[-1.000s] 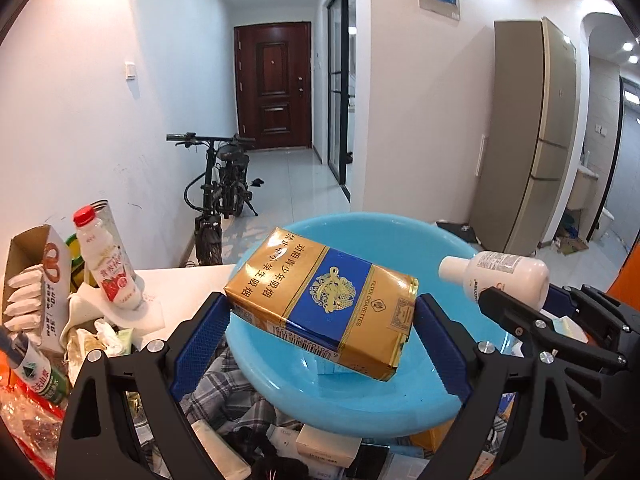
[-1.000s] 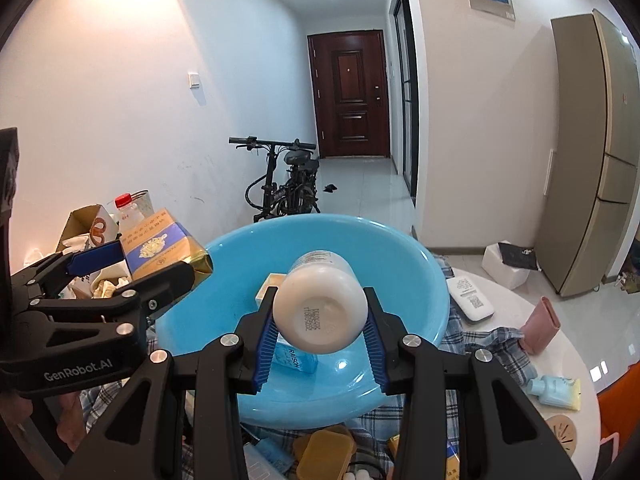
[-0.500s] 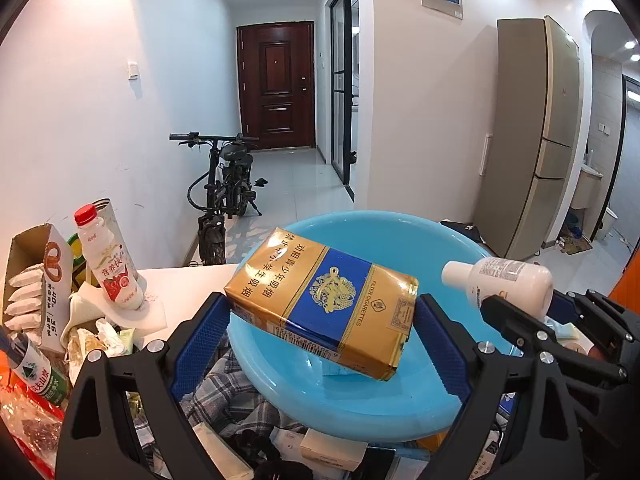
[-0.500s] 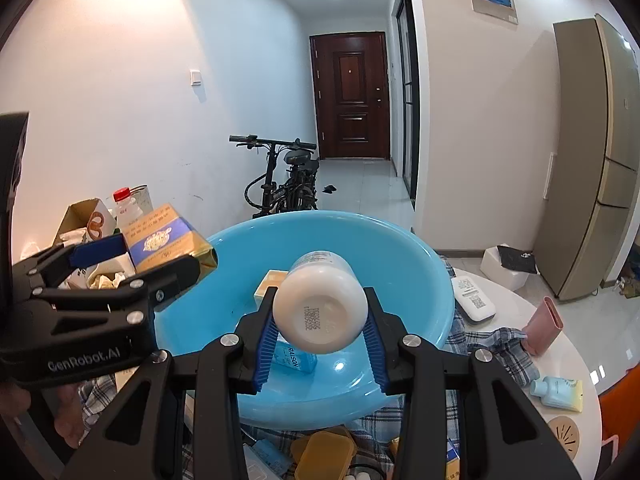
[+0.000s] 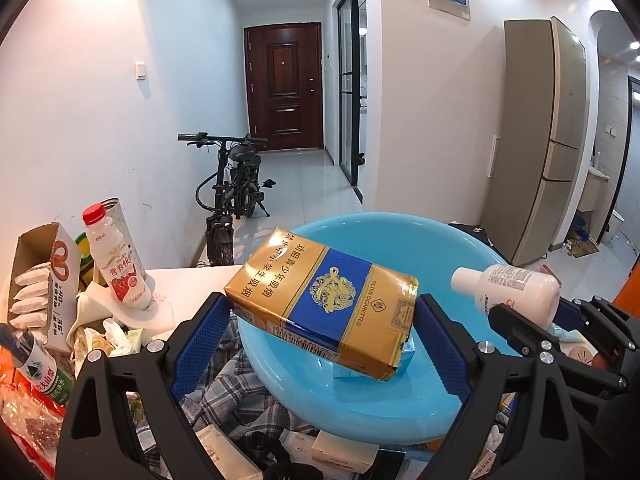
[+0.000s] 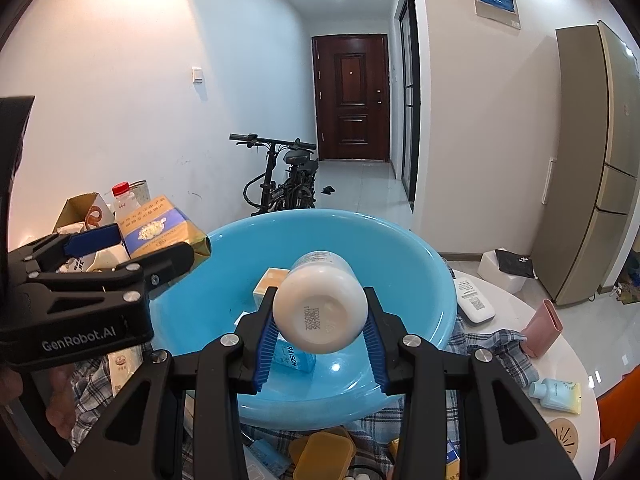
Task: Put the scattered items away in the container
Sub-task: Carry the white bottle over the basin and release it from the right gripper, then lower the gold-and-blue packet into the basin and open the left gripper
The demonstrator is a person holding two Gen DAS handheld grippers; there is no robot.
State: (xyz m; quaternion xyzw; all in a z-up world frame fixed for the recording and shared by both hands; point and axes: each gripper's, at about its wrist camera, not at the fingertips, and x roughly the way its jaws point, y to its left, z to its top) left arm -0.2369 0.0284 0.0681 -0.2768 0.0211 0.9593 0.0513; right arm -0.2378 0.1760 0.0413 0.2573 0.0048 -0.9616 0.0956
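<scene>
Cluttered table: glossy blue basin, gold-blue carton, white bottle.

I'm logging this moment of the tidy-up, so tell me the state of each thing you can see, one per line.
Left gripper: jaws shut on the gold and blue carton.
Gold and blue carton: held tilted above the blue basin.
Right gripper: jaws shut on the white bottle.
White bottle: capped, held on its side over the basin.
Blue basin: holds two small boxes.
Red-capped drink bottle: capped, leaning.
Brown door: closed.
</scene>
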